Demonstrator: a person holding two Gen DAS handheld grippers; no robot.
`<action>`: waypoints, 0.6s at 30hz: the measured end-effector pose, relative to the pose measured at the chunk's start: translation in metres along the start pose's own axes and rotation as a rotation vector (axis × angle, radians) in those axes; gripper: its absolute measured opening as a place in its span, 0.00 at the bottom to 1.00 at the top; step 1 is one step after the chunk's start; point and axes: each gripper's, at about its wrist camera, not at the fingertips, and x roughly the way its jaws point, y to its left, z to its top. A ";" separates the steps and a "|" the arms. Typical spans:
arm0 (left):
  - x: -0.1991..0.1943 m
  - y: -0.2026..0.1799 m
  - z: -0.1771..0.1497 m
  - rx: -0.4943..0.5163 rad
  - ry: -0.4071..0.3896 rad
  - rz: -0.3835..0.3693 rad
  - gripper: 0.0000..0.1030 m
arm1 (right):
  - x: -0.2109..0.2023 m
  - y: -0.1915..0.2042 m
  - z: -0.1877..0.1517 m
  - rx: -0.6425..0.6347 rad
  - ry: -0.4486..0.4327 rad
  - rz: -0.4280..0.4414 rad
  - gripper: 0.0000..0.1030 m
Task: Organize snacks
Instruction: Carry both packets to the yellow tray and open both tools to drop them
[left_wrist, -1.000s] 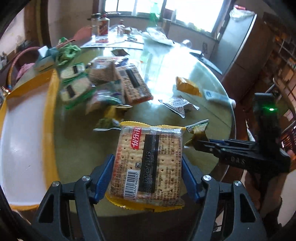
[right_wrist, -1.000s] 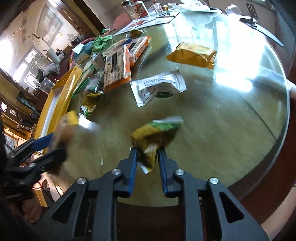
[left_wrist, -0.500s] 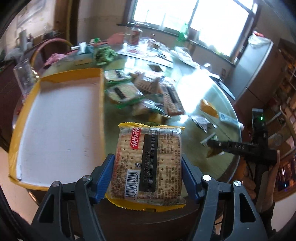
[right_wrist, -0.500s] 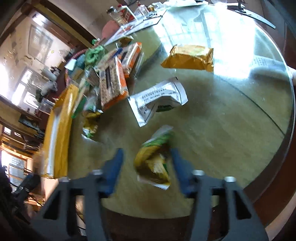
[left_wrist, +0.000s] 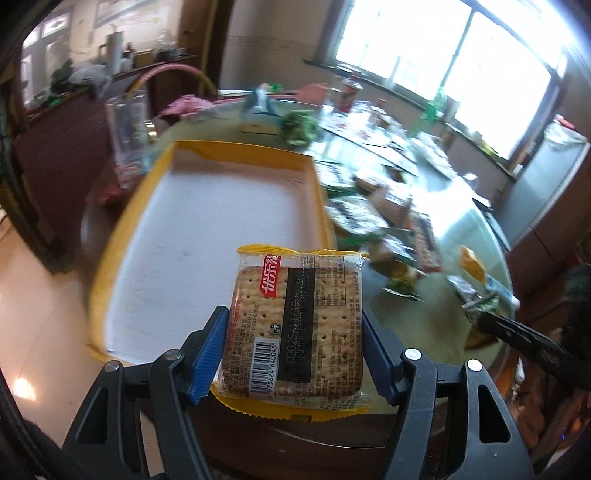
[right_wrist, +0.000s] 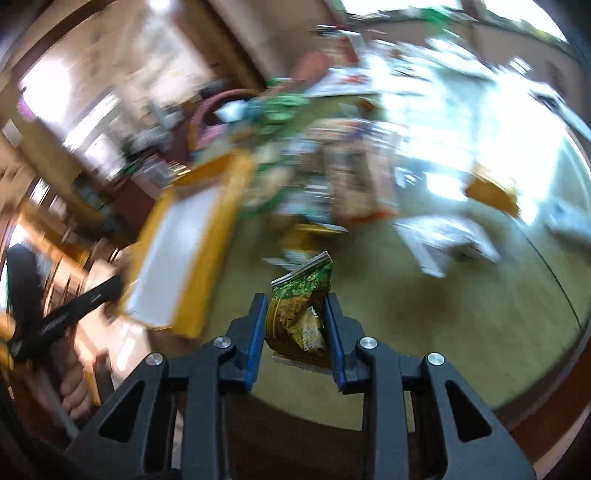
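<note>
Left claw pinches a cracker pack over the near corner of the yellow-rimmed tray. Right claw, jaws just closing, pinches a green snack packet above the counter edge.

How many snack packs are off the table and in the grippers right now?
2. The cracker pack is clamped in the left gripper beside the yellow tray; the small green packet sits in the right gripper, whose jaws have just been closing.
</note>
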 end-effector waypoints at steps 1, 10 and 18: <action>-0.001 0.006 0.002 -0.012 0.005 0.030 0.66 | 0.005 0.015 0.002 -0.031 0.008 0.020 0.31; 0.036 0.055 0.013 -0.039 0.084 0.228 0.66 | 0.099 0.128 0.032 -0.227 0.156 0.165 0.31; 0.065 0.067 0.008 -0.037 0.162 0.237 0.67 | 0.174 0.157 0.019 -0.288 0.273 0.120 0.31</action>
